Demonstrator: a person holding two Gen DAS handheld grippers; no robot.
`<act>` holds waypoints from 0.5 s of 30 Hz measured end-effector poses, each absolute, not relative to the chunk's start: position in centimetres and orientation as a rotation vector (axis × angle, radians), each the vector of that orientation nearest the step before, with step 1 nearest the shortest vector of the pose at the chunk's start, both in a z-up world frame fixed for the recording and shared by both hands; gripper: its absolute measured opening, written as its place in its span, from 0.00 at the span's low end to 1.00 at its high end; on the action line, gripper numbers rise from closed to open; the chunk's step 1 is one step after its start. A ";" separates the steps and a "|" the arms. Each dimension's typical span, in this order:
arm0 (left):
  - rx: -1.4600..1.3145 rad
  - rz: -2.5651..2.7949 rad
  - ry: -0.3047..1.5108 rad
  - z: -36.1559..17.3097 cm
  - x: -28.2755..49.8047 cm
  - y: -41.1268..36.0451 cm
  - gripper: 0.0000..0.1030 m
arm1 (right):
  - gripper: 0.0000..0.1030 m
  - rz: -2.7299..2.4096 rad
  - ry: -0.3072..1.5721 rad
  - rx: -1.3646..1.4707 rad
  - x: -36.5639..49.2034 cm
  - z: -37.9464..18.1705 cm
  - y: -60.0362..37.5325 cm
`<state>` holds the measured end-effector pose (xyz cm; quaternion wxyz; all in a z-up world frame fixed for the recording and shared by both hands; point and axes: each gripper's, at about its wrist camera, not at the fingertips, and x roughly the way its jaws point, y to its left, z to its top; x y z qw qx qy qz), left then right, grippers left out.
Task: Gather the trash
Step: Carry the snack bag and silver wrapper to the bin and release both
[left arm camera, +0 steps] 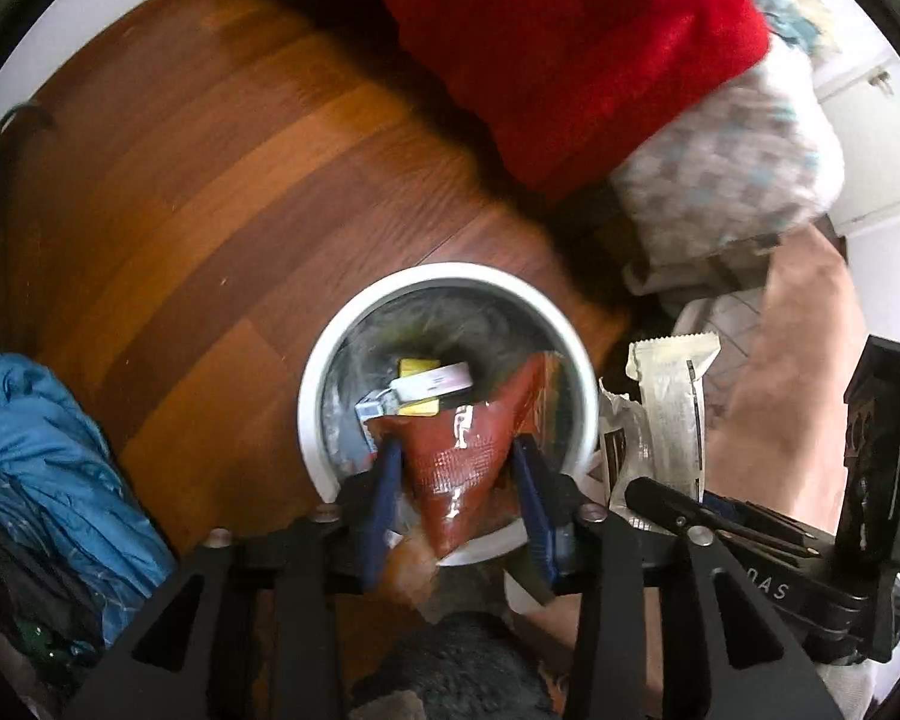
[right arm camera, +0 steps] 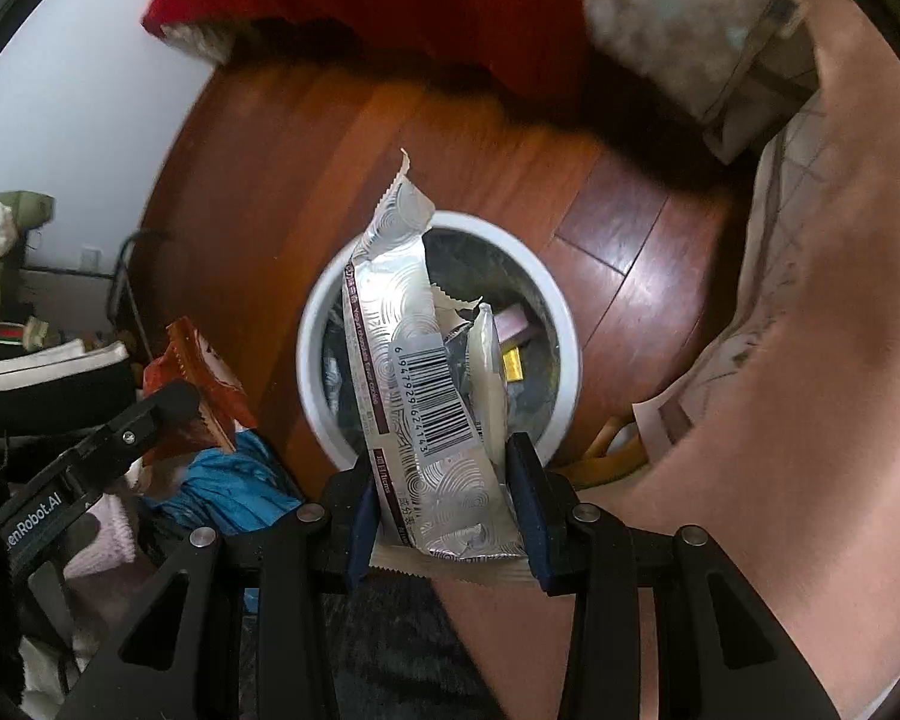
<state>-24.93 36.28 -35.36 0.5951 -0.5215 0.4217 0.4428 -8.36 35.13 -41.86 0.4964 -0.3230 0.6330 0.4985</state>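
Note:
A white round trash bin (left arm camera: 324, 360) stands on the wood floor, with several wrappers inside; it also shows in the right wrist view (right arm camera: 561, 324). My left gripper (left arm camera: 459, 468) is shut on a red-brown snack wrapper (left arm camera: 462, 456) held over the bin's near rim. That wrapper also shows in the right wrist view (right arm camera: 201, 384). My right gripper (right arm camera: 444, 480) is shut on a silver wrapper with a barcode (right arm camera: 414, 372), held above the bin's opening. The silver wrapper shows at the bin's right in the left wrist view (left arm camera: 669, 408).
A red blanket (left arm camera: 570, 48) and a checked cushion (left arm camera: 732, 162) lie beyond the bin. A blue garment (left arm camera: 48, 468) is heaped on the floor at the left. A pink sheet (right arm camera: 810, 300) fills the right side. Bags and clutter (right arm camera: 36, 354) stand along the left wall.

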 end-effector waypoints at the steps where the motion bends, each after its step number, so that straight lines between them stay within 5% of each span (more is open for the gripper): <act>1: -1.219 1.030 0.983 -35.7 -25.3 36.3 0.49 | 0.41 1.198 1.541 -0.798 -8.5 -42.5 35.5; 3: -1.238 1.040 0.989 -36.4 -25.8 36.5 0.54 | 0.43 1.183 1.566 -0.839 -8.5 -44.1 36.3; 5: -1.244 1.054 0.993 -36.7 -26.6 36.9 0.88 | 0.50 1.180 1.582 -0.864 -8.5 -45.2 36.9; 6: -1.241 1.068 0.995 -36.6 -26.8 36.8 0.92 | 0.57 1.179 1.587 -0.872 -8.5 -45.5 37.1; 9: -1.228 1.105 1.003 -36.4 -27.5 36.8 0.94 | 0.79 1.174 1.580 -0.895 -8.7 -45.8 37.5; 15: -1.138 1.179 1.004 -35.4 -27.6 36.3 0.99 | 1.00 1.177 1.522 -0.943 -8.1 -44.9 37.3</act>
